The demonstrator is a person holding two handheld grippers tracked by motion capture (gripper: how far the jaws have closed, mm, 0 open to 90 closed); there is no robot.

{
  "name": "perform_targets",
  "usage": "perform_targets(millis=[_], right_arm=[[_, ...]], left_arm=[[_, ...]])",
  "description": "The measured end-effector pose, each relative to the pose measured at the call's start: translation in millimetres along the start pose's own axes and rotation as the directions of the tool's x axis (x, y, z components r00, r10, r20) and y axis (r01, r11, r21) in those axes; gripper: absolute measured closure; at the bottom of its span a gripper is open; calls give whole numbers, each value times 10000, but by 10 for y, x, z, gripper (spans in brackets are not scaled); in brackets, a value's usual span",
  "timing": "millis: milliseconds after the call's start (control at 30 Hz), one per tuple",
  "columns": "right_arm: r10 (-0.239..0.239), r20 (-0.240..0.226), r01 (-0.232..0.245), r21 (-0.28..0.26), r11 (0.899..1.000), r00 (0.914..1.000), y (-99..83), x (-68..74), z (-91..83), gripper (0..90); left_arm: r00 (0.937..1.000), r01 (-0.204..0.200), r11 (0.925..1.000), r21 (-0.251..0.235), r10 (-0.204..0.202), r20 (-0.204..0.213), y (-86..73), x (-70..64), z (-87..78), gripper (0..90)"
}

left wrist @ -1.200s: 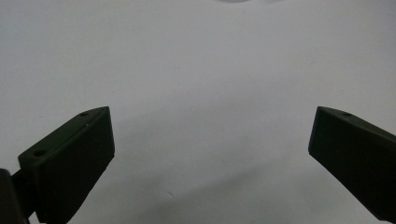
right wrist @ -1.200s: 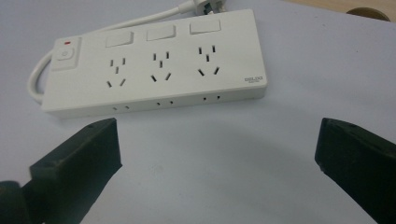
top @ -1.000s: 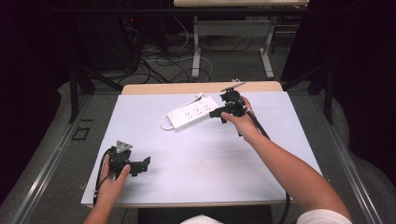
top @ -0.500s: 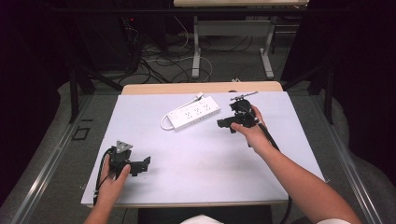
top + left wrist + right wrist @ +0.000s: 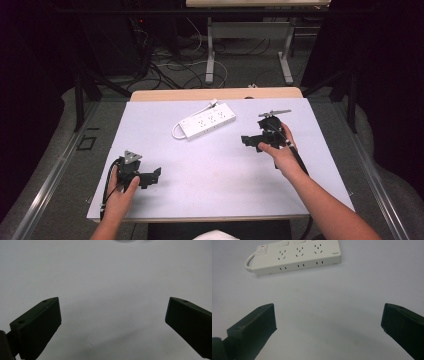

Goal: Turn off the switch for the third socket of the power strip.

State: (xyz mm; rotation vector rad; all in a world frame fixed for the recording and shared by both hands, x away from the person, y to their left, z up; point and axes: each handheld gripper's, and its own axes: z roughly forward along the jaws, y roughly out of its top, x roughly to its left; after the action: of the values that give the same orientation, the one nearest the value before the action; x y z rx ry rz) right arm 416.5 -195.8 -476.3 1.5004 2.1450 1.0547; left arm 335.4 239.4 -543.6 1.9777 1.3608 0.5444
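Power strip (image 5: 204,124) lies flat on the desk (image 5: 220,170), far-centre, cord looped at its left end, nothing touching it. Right hand-held gripper (image 5: 250,142) has pulled back from right beside the strip to well right of it, jaws wide apart, empty. Looks like a release and retreat. Left hand-held gripper (image 5: 152,176) stays put well near-left of the strip, jaws spread, empty.

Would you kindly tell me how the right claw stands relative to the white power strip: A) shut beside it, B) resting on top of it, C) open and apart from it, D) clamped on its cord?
C: in the right gripper view, the right claw has its jaws wide apart over bare table, and the power strip lies beyond them, untouched.
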Motion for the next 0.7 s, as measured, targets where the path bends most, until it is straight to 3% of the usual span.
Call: perform_targets(millis=[333, 700], right_arm=[[563, -78, -564, -105, 9984, 9984, -304, -140, -151, 0], [461, 372, -448, -352, 9984, 9982, -591, -280, -299, 0]], left_arm=[[10000, -18, 10000, -7, 18, -18, 2, -4, -2, 3], [10000, -37, 10000, -26, 37, -64, 6, -12, -8, 3]])
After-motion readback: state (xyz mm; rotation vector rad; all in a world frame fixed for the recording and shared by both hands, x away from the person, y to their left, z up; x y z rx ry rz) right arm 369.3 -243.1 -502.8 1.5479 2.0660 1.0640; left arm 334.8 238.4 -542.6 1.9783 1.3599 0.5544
